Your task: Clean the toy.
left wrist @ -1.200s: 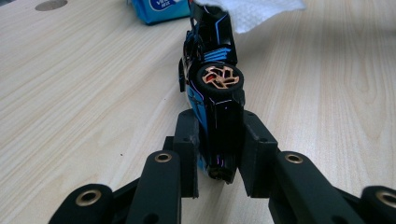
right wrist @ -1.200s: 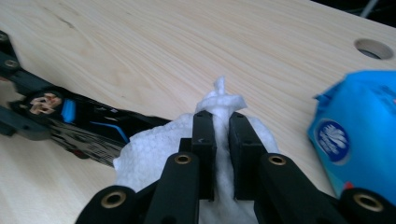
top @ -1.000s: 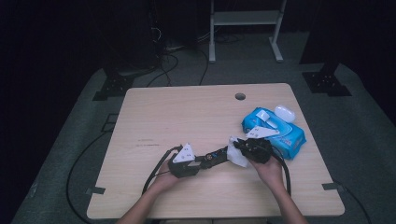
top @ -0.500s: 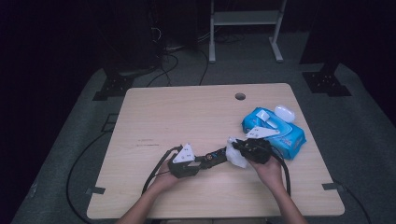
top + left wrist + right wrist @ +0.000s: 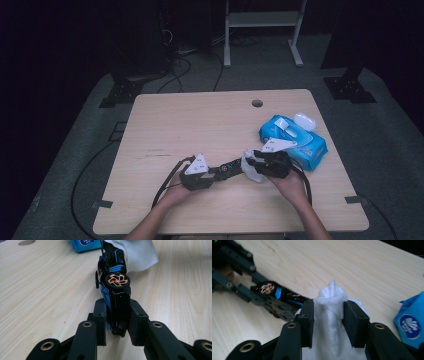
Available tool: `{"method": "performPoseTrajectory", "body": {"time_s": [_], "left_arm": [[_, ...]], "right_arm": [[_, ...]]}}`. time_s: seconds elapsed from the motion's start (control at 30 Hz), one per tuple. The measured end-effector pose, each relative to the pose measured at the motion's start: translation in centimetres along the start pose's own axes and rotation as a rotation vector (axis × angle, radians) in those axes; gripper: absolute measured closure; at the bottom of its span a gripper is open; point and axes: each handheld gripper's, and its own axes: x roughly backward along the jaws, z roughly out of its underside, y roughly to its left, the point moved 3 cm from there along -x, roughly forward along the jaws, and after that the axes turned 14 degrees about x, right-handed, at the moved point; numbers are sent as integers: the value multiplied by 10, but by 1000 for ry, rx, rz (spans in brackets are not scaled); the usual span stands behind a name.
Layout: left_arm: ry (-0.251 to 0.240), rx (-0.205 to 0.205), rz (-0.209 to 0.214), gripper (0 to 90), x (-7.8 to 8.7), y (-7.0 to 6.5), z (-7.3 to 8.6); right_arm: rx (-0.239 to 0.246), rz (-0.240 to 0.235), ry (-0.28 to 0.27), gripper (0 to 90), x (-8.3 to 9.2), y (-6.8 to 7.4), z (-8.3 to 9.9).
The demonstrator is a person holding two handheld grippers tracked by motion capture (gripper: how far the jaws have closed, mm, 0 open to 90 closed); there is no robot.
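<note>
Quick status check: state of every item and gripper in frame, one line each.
toy car: on its side, clamped at one end
left gripper: shut on toy car
white wipe: bunched upright between the right jaws, beside the car
right gripper: jaws have just been opening, wipe between them, pads touching it
blue wipes pack: lying flat on table, flap up
white case: closed, beside the pack

Toy car (image 5: 227, 169) lies on table (image 5: 200, 125) near front edge, w/ wipe (image 5: 250, 167) touching its right end. Wipes pack (image 5: 295, 142) sits right of & behind them; small case (image 5: 304, 121) just behind pack, by right edge.
</note>
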Motion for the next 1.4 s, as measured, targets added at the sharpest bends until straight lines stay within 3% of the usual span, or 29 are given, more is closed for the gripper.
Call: {"method": "performPoseTrajectory", "body": {"time_s": [0.1,0.23,0.3,0.4,0.5,0.63,0.77,0.8,0.87,0.9,1.1,1.23,1.4], "left_arm": [[2,0,-4,710,0,0,0],[0,7,-2,709,0,1,0],[1,0,-3,709,0,0,0],[-1,4,-1,709,0,0,0],[-2,6,0,710,0,1,0],[-5,10,1,710,0,1,0],[0,1,-5,710,0,0,0],[0,3,-4,710,0,0,0],[0,5,-1,710,0,0,0],[1,6,-1,710,0,0,0],[-8,25,-7,666,-1,0,-4],[-3,18,-7,671,0,0,-4],[8,7,-5,681,0,-1,-4]], "right_arm": [[32,30,5,655,-6,4,-1],[40,11,-8,785,-7,5,-1],[-5,1,-16,806,-4,-2,2],[-92,26,-9,814,0,-16,12],[-113,44,12,815,0,-19,16],[-66,23,-42,815,1,-7,-1],[-38,26,-12,815,-3,-4,-1],[-47,32,-3,816,-4,-6,2],[-120,22,-16,817,-2,-15,10],[-146,40,-10,817,0,-19,13],[-97,50,-1,821,-4,-9,7],[-69,65,15,821,-5,-4,1],[-42,42,3,827,-9,7,-11]]}}
